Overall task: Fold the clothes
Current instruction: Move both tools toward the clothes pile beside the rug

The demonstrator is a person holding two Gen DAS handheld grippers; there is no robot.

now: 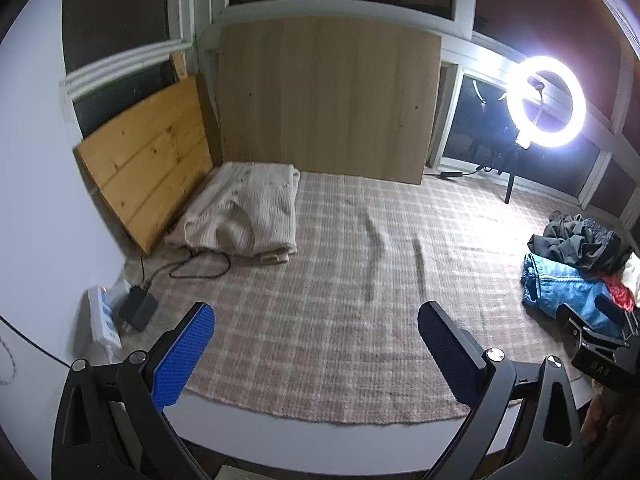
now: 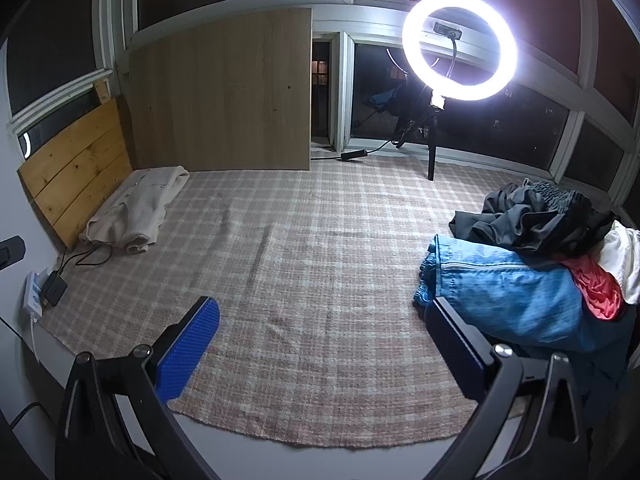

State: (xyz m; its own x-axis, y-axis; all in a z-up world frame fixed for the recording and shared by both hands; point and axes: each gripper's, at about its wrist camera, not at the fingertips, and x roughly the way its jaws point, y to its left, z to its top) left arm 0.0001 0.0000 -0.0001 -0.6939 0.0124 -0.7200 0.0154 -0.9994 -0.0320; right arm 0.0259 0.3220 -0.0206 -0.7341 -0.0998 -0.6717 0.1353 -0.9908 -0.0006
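Both the left gripper (image 1: pixel 316 344) and right gripper (image 2: pixel 322 340) are held spread and empty above the plaid rug (image 2: pixel 320 280). Beside the right one, denim jeans (image 2: pixel 508 296) are heaped: heavy, probably stiff, best taken at the waistband. Farther off, a folded cream knit (image 1: pixel 248 212) is seen.

Clothes pile (image 2: pixel 536 264) cut off rt.

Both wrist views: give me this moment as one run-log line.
left gripper: open, holds nothing | right gripper: open, holds nothing | cream garment: folded, far left | unfolded pile: right | plaid mat: bare middle
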